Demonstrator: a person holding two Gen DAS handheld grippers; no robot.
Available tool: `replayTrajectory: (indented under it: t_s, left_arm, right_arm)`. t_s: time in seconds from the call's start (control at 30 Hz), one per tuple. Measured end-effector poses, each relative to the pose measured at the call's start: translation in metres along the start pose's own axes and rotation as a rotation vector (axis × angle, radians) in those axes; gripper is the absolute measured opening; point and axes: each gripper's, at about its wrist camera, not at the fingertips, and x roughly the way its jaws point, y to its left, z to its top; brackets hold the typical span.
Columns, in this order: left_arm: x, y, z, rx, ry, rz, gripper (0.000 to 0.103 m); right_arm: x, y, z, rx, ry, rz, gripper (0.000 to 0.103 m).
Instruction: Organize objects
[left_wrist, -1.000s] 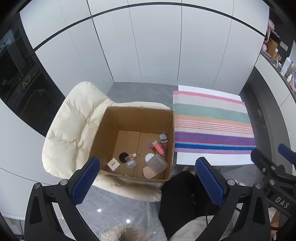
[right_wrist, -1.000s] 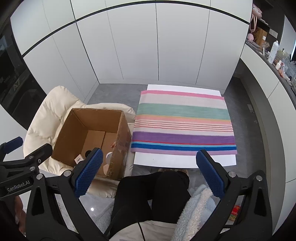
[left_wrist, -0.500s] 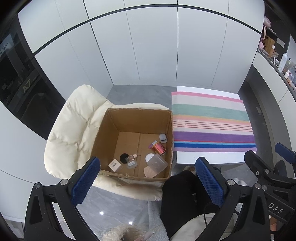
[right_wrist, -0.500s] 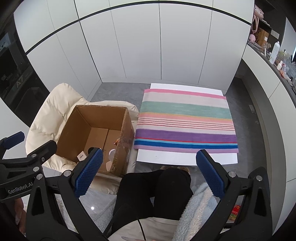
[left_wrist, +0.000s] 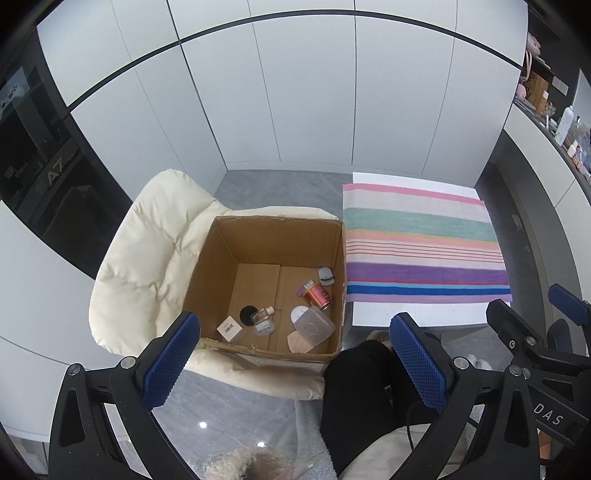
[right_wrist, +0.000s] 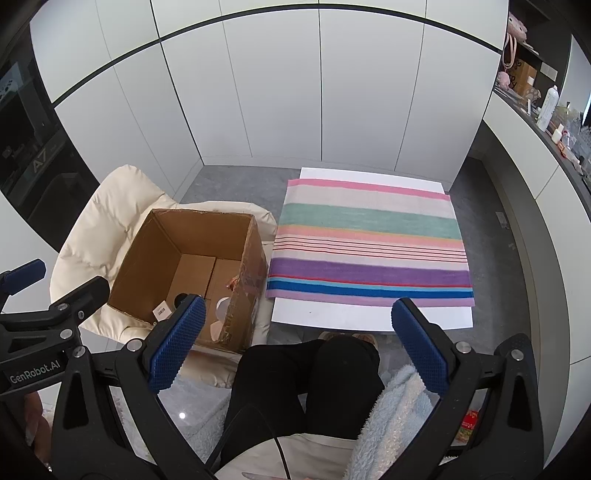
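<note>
An open cardboard box (left_wrist: 277, 229) (right_wrist: 255, 258) rests on a cream padded chair (left_wrist: 140, 258) (right_wrist: 99, 218). On its floor lie several small items: a red-pink can (left_wrist: 317, 294), a clear plastic tub (left_wrist: 314, 325), a small glass bottle (left_wrist: 261, 314), a white carton with a barcode (left_wrist: 228, 328) and a small white case (left_wrist: 325, 275). A striped cloth (left_wrist: 421, 243) (right_wrist: 369, 251) covers a white table to the right. My left gripper (left_wrist: 291, 358) is held high over the box's near edge, open and empty. My right gripper (right_wrist: 295, 343) hangs open and empty above the person's lap.
A person's black-trousered legs (right_wrist: 314, 376) sit between chair and table (right_wrist: 369, 317). White cabinet doors (right_wrist: 295, 92) form the back wall. A counter with bottles (right_wrist: 546, 110) runs along the right. A dark glass unit (left_wrist: 37, 166) stands at the left. Grey floor lies between.
Both grippers have risen and drawn back slightly, so the box and the cloth sit a little lower and smaller in view. Both stay open and empty.
</note>
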Motion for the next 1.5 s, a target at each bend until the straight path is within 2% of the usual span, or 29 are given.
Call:
replayTrajectory:
  t_s: [1.5]
  left_arm:
    - [-0.0019,-0.0055,-0.0001,0.013,0.005,0.01,0.103]
  right_arm:
    - [0.0016,-0.0036,-0.003,0.014,0.006,0.01,0.102]
